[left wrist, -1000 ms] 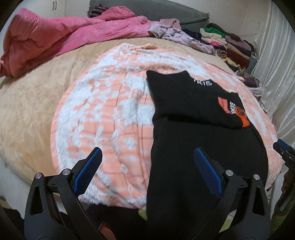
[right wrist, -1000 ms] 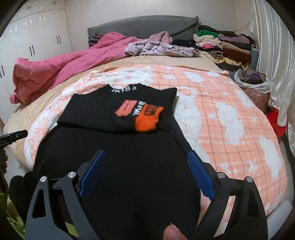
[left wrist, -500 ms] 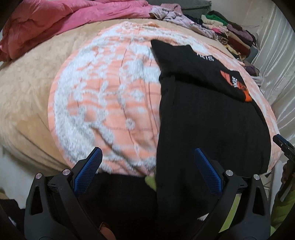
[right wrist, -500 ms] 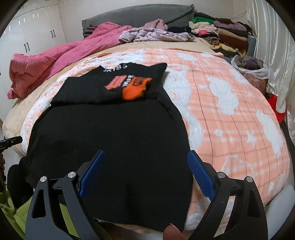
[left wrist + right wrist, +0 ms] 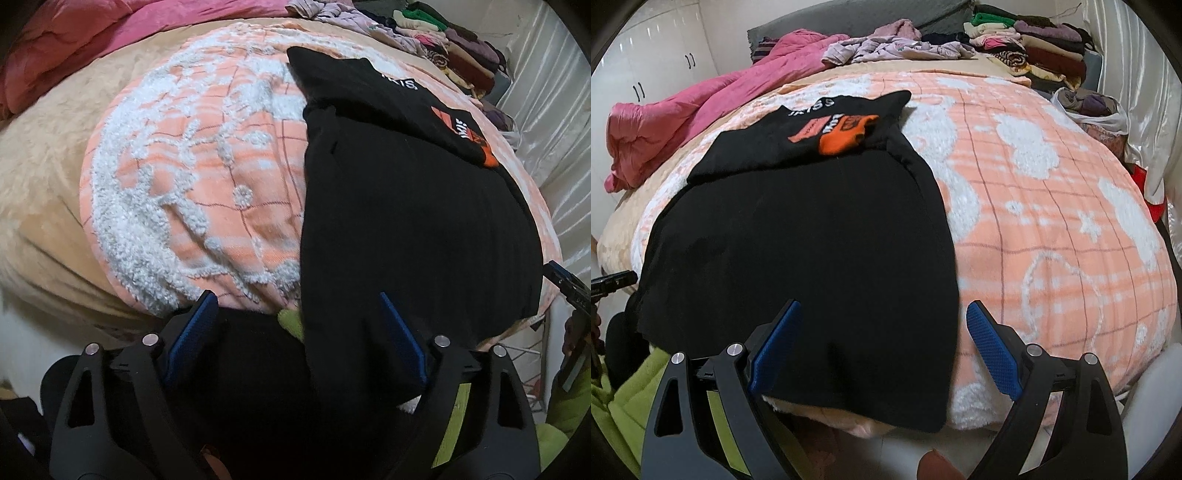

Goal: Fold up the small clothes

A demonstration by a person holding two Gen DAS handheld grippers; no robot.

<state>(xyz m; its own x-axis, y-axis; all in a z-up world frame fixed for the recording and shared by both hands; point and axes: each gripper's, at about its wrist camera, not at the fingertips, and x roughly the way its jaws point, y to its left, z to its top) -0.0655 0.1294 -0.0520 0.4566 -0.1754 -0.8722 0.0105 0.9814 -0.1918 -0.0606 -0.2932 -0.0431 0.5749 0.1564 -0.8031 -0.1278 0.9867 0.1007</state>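
below the bed edge (image 5: 92, 306), black garment (image 5: 406, 229) hem hidden.

Left gripper (image 5: 295, 334): two black plastic arms, each pierced by a teardrop-shaped cutout, each carrying a pair of round silver screws near the top. The fingers (image 5: 403, 338) wear blue pads with a fine knurled texture. Right gripper (image 5: 882, 345) is the same build: black frame, silver screws, blue textured pads, with a yellow-green strip showing behind the frame. Lime-green fleece clothing (image 5: 624, 402) shows low at the left of the right wrist view. A fingertip (image 5: 934, 467) peeks in at the bottom edge.
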